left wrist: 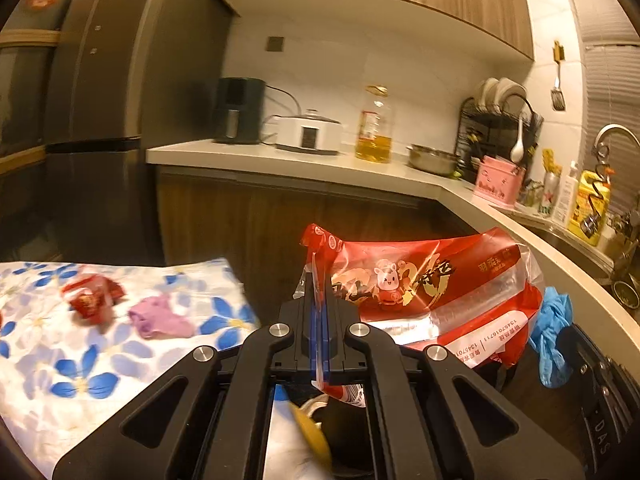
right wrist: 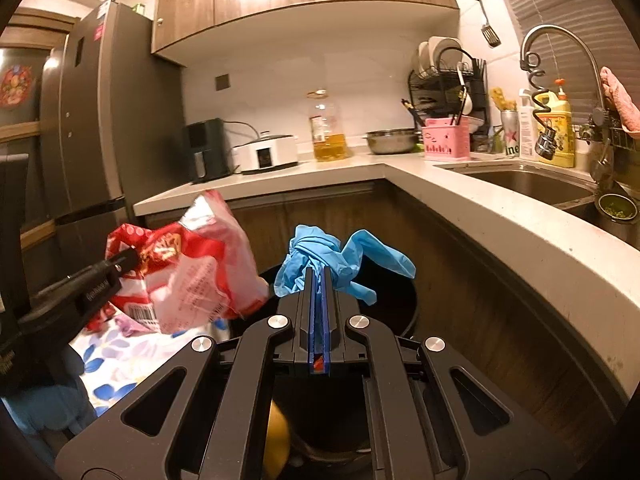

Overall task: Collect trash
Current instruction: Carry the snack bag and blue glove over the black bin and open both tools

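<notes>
My left gripper [left wrist: 319, 280] is shut on the top edge of a red and clear plastic packaging bag [left wrist: 432, 292], which hangs in the air beyond the fingers. My right gripper [right wrist: 318, 274] is shut on a crumpled blue glove [right wrist: 344, 254], held over a black trash bin [right wrist: 404, 300]. In the right wrist view the left gripper [right wrist: 130, 258] comes in from the left with the red bag [right wrist: 192, 268] beside the bin. A yellow scrap [right wrist: 278, 436] lies inside the bin. The blue glove [left wrist: 554, 328] also shows in the left wrist view, right of the bag.
A table with a blue-flowered cloth [left wrist: 80, 360] carries a crumpled red wrapper [left wrist: 92, 300] and a purple wad [left wrist: 160, 316]. An L-shaped counter [right wrist: 500, 240] wraps behind and to the right of the bin, with a sink [right wrist: 532, 184], oil bottle [right wrist: 326, 128] and appliances. A fridge [right wrist: 96, 120] stands left.
</notes>
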Available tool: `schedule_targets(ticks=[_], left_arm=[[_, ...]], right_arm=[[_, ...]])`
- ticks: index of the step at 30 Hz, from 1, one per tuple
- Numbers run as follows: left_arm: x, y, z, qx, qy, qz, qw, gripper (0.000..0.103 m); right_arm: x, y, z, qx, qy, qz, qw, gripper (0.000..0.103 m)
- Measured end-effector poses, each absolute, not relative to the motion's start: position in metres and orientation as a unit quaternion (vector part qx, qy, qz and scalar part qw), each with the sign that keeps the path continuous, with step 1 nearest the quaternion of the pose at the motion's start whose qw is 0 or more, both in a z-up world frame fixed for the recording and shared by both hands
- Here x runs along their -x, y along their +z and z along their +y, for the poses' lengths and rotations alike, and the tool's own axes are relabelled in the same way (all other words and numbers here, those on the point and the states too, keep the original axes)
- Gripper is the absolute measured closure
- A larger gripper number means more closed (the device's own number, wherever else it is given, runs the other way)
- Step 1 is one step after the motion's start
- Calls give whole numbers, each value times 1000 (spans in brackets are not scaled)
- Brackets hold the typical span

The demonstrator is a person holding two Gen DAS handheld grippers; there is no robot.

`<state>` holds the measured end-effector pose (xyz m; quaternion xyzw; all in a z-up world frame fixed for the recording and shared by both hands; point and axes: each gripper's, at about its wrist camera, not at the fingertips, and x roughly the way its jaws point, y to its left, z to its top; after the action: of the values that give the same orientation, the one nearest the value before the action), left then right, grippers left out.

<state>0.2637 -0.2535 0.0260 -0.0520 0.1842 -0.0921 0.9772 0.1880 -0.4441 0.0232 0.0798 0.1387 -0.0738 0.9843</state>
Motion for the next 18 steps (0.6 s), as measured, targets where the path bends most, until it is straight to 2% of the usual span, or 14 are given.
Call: schedule_targets(ticks=[14, 17, 18], left_arm=[[-305, 4, -296, 42, -123, 215, 968, 100], [-309, 0, -302, 34, -128, 215, 968, 93], [-310, 0, -303, 31, -130, 215, 967, 87]], right_arm=[[-234, 7, -472, -87, -72, 163, 980, 100], [-240, 4, -476, -92, -74, 171, 978, 99], [-242, 2, -478, -93, -74, 172, 978, 99]])
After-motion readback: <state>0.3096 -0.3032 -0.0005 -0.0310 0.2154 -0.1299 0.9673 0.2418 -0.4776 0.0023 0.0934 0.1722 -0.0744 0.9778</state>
